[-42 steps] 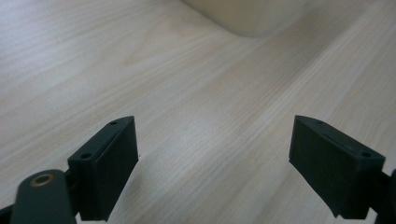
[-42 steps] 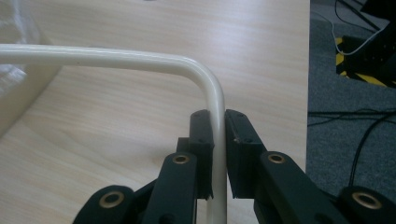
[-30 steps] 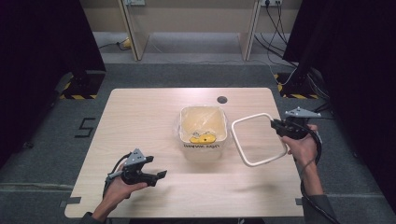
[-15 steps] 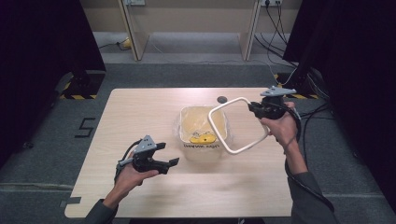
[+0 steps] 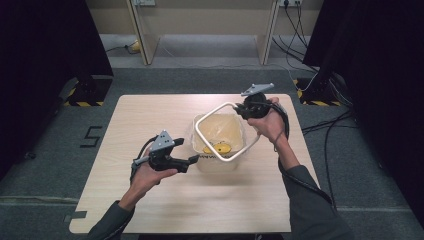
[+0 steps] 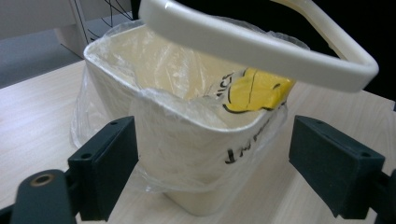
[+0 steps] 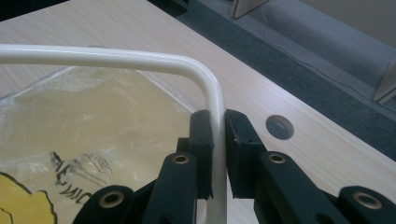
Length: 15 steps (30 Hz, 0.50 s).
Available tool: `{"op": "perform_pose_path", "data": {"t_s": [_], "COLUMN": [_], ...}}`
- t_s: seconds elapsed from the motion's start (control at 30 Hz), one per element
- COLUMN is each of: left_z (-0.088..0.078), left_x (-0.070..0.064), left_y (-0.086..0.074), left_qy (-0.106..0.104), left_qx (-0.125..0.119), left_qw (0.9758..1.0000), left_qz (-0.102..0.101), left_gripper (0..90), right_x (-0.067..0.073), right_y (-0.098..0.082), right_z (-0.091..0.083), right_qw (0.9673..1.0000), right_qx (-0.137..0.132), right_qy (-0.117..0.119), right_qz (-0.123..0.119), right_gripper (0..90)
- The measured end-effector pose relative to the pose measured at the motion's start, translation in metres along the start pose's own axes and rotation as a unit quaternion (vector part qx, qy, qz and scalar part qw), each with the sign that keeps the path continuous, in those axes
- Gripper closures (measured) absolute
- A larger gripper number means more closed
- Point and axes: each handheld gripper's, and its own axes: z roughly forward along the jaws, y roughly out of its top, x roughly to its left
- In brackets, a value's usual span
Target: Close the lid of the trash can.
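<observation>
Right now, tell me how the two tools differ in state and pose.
The right tool is shut on the white ring frame, held raised over the bin; the left tool is open and holds nothing, its jaws wide on either side of the bin without touching it. The right tool sits behind the bin, the left in front of it. Both are black, with a grey plate on top.

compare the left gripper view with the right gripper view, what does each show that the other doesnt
The left gripper view alone shows the left tongs, open, with the bin's outer wall between the jaws but untouched, and the bag's film folded over the rim. The right gripper view alone shows the right tongs shut on one bar of the cream frame, plus a round hole in the table and grey floor beyond its edge. Both show the cream frame above the lined bin, the bag's yellow patch with black lettering, and the wood tabletop.
</observation>
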Motion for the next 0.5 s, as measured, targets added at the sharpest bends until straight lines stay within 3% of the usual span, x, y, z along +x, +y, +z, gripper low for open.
{"op": "perform_pose_path", "data": {"t_s": [0.27,0.5], "left_z": [0.005,0.01], "left_x": [0.009,0.01], "left_y": [0.005,0.007], "left_qy": [0.009,0.004], "left_qx": [-0.003,-0.005], "left_qw": [0.9999,0.9996], "left_qz": [0.008,0.029], "left_gripper": [14.7,14.8], "right_x": [0.011,0.013], "right_y": [0.012,0.012], "right_z": [0.019,0.026], "right_qw": [0.9987,0.9979], "right_qx": [0.025,0.032], "right_qy": [0.021,0.036], "right_qz": [-0.038,-0.044], "right_gripper": [81.7,81.7]}}
